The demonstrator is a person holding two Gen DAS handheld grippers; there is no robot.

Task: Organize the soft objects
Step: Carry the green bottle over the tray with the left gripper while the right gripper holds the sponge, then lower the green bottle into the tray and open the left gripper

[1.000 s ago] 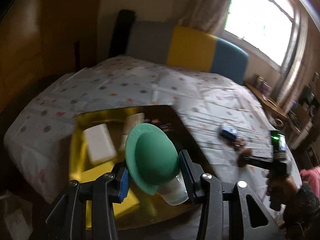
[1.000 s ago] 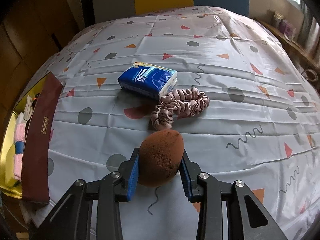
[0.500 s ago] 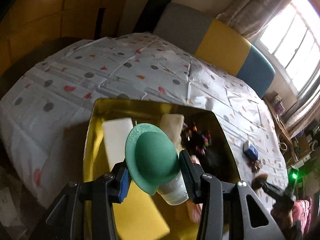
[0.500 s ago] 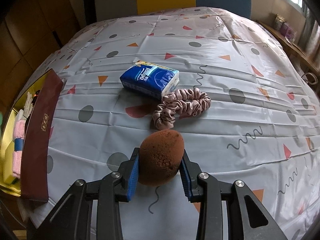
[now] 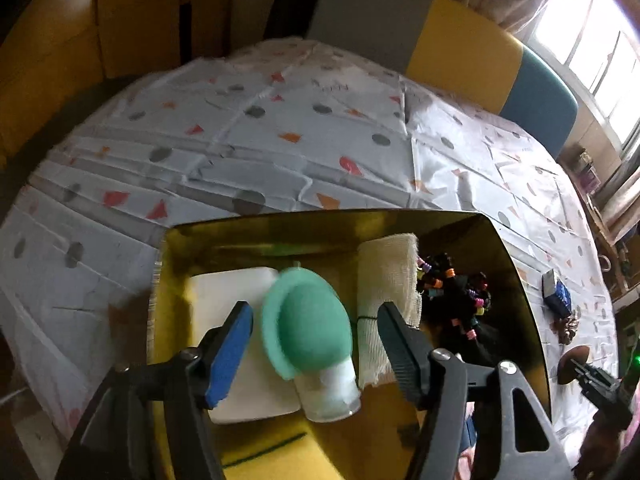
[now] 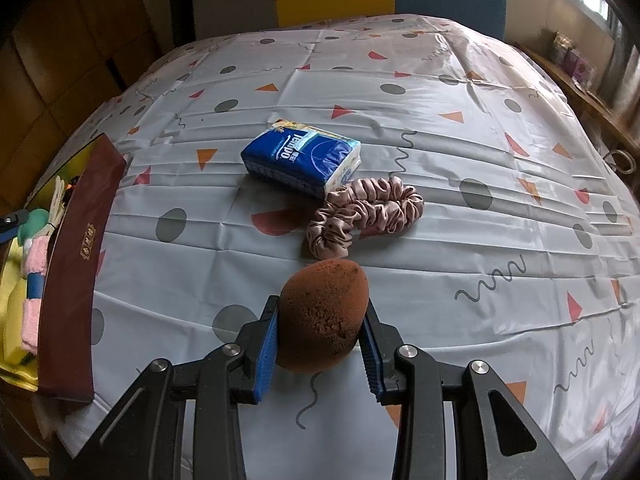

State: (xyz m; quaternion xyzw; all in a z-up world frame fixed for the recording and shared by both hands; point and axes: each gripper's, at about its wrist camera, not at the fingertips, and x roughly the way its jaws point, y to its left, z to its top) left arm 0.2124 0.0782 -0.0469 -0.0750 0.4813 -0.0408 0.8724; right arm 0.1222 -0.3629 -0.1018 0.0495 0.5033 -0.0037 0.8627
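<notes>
The green puff [image 5: 310, 322], a domed green pad set on a clear cup-like base, sits between the fingers of the left gripper [image 5: 314, 330] with a gap on each side, so the jaws stand wide apart and touch nothing; whether the puff rests on what lies under it cannot be told, and its outline is blurred. It is over the gold tray [image 5: 320, 226], just beside a white block [image 5: 236, 292] on one side and a roll of cream gauze [image 5: 386, 276] on the other. Beyond the gauze, in the tray's far right part, lies a dark tangle of hair ties with coloured beads [image 5: 456, 300], and a yellow cloth [image 5: 280, 456] fills the near end. In the right wrist view the right gripper [image 6: 320, 330] is clamped on a brown egg-shaped sponge [image 6: 324, 316], both blue pads pressed against its sides, above the patterned tablecloth [image 6: 440, 128]. Just ahead of the sponge a pink scrunchie [image 6: 364, 212] lies on the cloth, touching a blue tissue pack [image 6: 300, 156] behind it. To the left a dark red box wall [image 6: 80, 248] borders the tray, where the green puff [image 6: 34, 222] and pink and yellow cloths show.
</notes>
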